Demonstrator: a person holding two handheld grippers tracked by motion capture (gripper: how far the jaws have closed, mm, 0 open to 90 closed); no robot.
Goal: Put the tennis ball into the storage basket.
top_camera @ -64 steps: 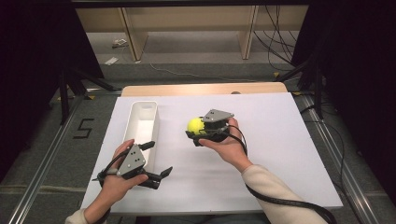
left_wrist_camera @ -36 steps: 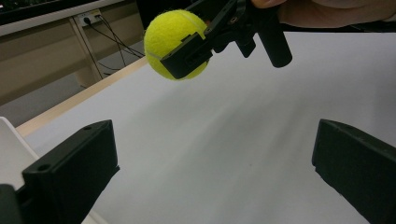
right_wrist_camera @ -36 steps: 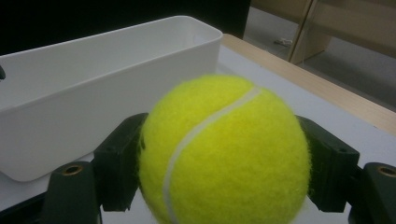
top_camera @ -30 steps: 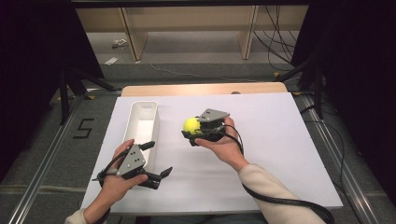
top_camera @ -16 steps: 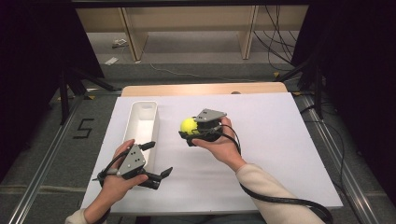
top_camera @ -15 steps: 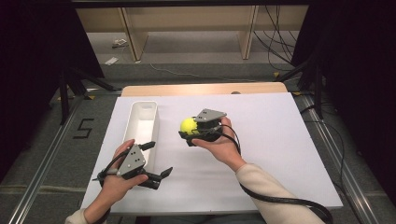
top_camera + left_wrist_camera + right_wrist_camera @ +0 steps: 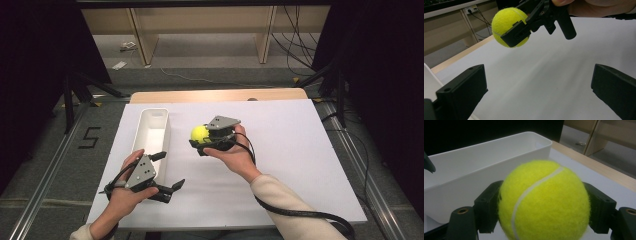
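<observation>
yellow tennis ball (image 7: 199,132) clamped in jaws, beside white tray (image 7: 150,131).

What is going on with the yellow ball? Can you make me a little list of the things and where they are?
ball: yellow tennis ball, held off the table
right hand-held gripper: shut on the ball, one jaw on each side
left hand-held gripper: open, holding nothing, low over the table's near edge
bin: long white bin, left of the ball, looks empty
table: white top
likely next: ball may go into the bin
</observation>
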